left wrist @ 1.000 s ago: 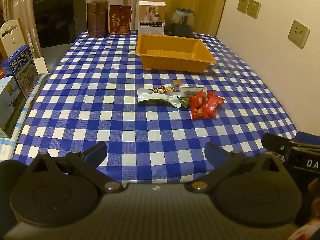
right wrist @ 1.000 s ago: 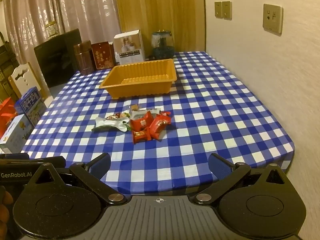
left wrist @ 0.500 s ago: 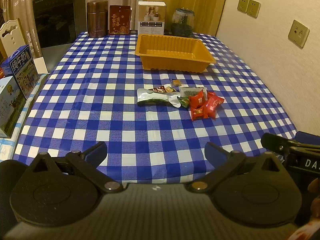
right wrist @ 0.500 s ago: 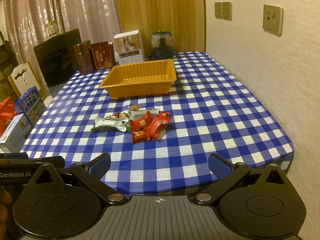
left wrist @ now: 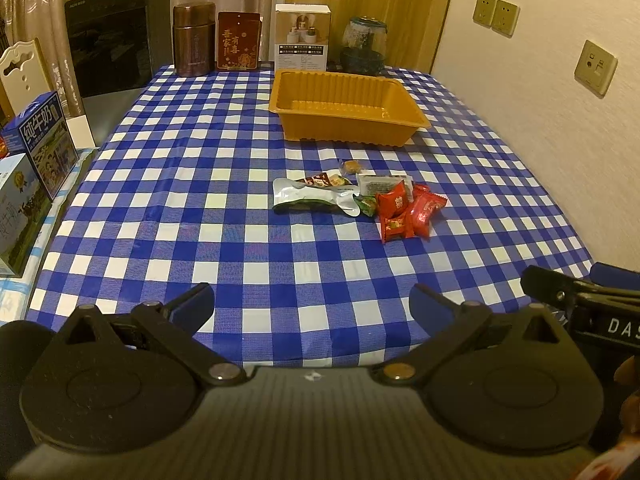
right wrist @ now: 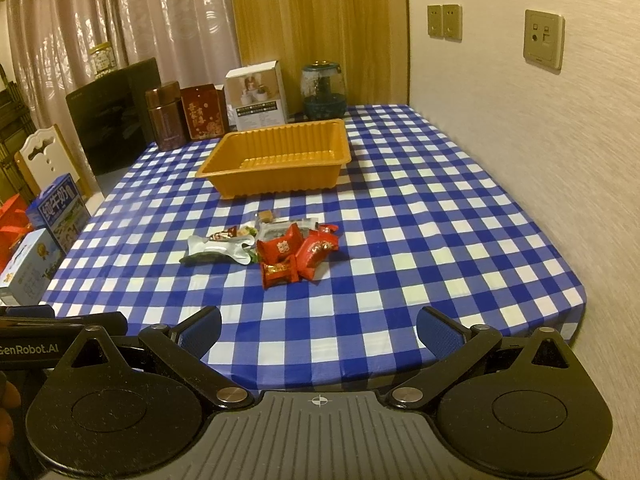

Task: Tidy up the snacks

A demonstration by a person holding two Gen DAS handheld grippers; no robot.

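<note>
A pile of snacks lies mid-table on the blue checked cloth: red candy packets (left wrist: 408,210) (right wrist: 298,254), a silver-green pouch (left wrist: 312,198) (right wrist: 216,250), a white packet (left wrist: 380,184) and a small round sweet (left wrist: 352,166). An empty orange tray (left wrist: 344,98) (right wrist: 276,152) stands behind the pile. My left gripper (left wrist: 312,306) is open and empty above the table's near edge. My right gripper (right wrist: 318,330) is open and empty, also at the near edge, well short of the snacks.
A brown canister (left wrist: 193,40), a red box (left wrist: 238,42), a white box (left wrist: 302,38) and a glass jar (left wrist: 364,46) line the far edge. Milk cartons (left wrist: 40,144) stand left of the table. A wall (right wrist: 520,140) runs along the right side.
The right wrist view has crept slightly forward toward the table. The left gripper and the snacks have not moved.
</note>
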